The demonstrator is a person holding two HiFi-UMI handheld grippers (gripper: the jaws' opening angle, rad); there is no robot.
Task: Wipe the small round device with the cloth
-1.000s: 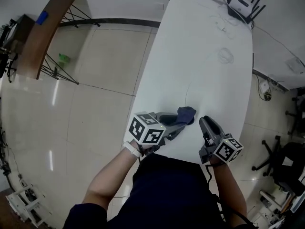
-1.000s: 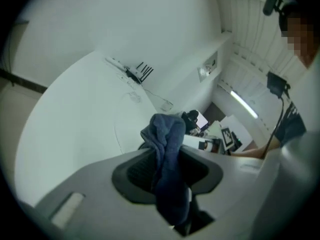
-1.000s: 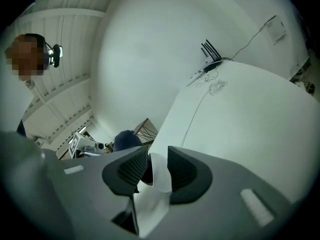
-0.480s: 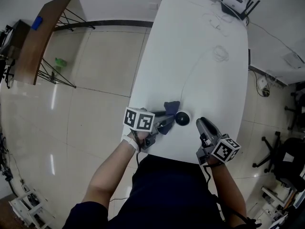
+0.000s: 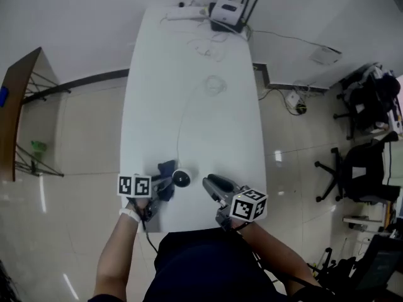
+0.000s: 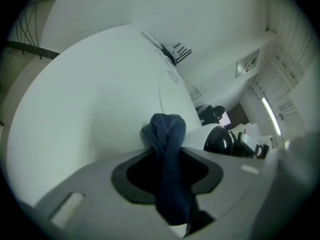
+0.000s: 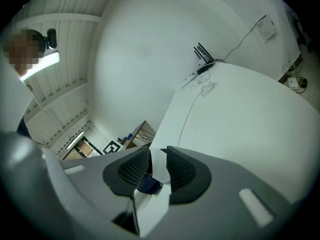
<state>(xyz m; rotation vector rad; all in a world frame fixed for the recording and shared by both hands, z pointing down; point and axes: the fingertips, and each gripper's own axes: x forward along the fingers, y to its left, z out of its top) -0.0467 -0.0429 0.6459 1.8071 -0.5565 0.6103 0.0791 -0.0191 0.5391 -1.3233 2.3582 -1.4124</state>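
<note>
**Wiping Station: Component Status**

**Reference item.** The small round device (image 5: 181, 178) is a white, puck-shaped housing with a glossy black dome. It sits at the near end of the table (image 5: 189, 93), a long slab with a smooth white surface and rounded corners. A thin white cable (image 5: 181, 121) curves away from the device's far side toward the far end of the table.

**Cloth.** The cloth (image 6: 165, 134) is dark blue, soft and creased, bunched into a rounded wad. It lies just left of the device. Contact between the two cannot be confirmed.

**Left gripper.** The left gripper (image 5: 157, 184) is positioned left of the device. Its grey moulded jaws, lined with black pads, are clamped on the cloth. The fabric runs between the pads as a flattened strip and bulges out beyond the tips. A cube with black-and-white square markers rides on its body.

**Right gripper.** The right gripper (image 5: 208, 181) is positioned right of the device, near it but not touching, with its tips aimed toward it. Its jaws stand apart by a narrow gap. The ribbed black pads press on nothing.

**Far end.** Well beyond the device stands a router (image 5: 227, 11), a white box with four thin black antennas. A white power strip (image 5: 186, 14) lies beside it.
</note>
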